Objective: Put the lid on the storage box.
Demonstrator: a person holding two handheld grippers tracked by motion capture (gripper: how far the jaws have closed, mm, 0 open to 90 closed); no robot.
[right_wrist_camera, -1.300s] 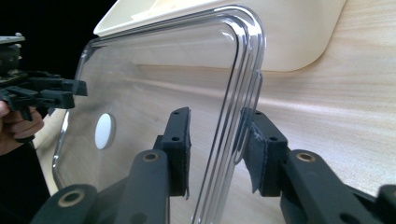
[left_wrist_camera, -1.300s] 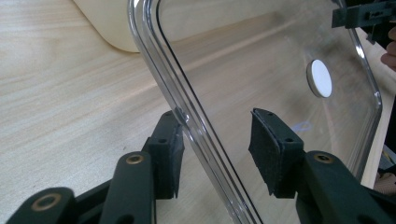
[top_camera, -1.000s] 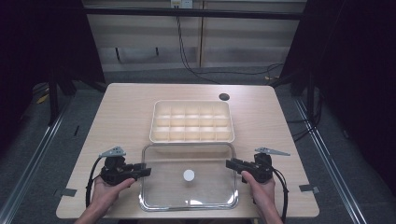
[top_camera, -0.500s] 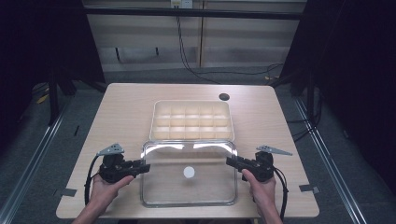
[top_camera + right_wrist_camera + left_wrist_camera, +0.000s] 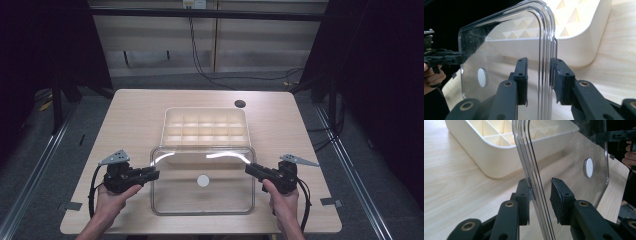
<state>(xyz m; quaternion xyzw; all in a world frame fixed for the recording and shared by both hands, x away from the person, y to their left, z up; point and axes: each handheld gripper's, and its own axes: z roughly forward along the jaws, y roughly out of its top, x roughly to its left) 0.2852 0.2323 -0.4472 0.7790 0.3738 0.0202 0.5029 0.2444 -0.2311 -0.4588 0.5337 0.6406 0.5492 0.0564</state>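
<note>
You hold a clear lid [image 5: 202, 200] between both tools, above the near part of the tabletop [image 5: 135, 115], just in front of the cream tray [image 5: 205, 126]. Your left tool [image 5: 154, 174] meets the lid's left edge and your right tool [image 5: 248, 168] meets its right edge, each hand [image 5: 112, 200] behind its tool; your right hand [image 5: 282, 202] comes in from the bottom of the high view. The lid's far edge overlaps the near wall of the tray in that view and catches two bright glints, so the lid looks tilted, far edge higher, though you cannot tell from above how far it stands off the wood. A small white round disc [image 5: 202, 180] sits at the middle of the lid. In the left gripper view, the lid's rim [image 5: 534, 175] runs upright between the two jaws: the left pad [image 5: 524, 200] touches it, while a gap shows beside the right pad [image 5: 557, 200]. So the left tool is not fully clamped. In the right gripper view the rim [image 5: 546, 57] likewise stands between the jaws, the right pad [image 5: 560, 80] against it and a gap on the other side. The tray's compartments are empty where visible. A dark round hole [image 5: 240, 104] lies in the tabletop beyond the tray's far right corner.
</note>
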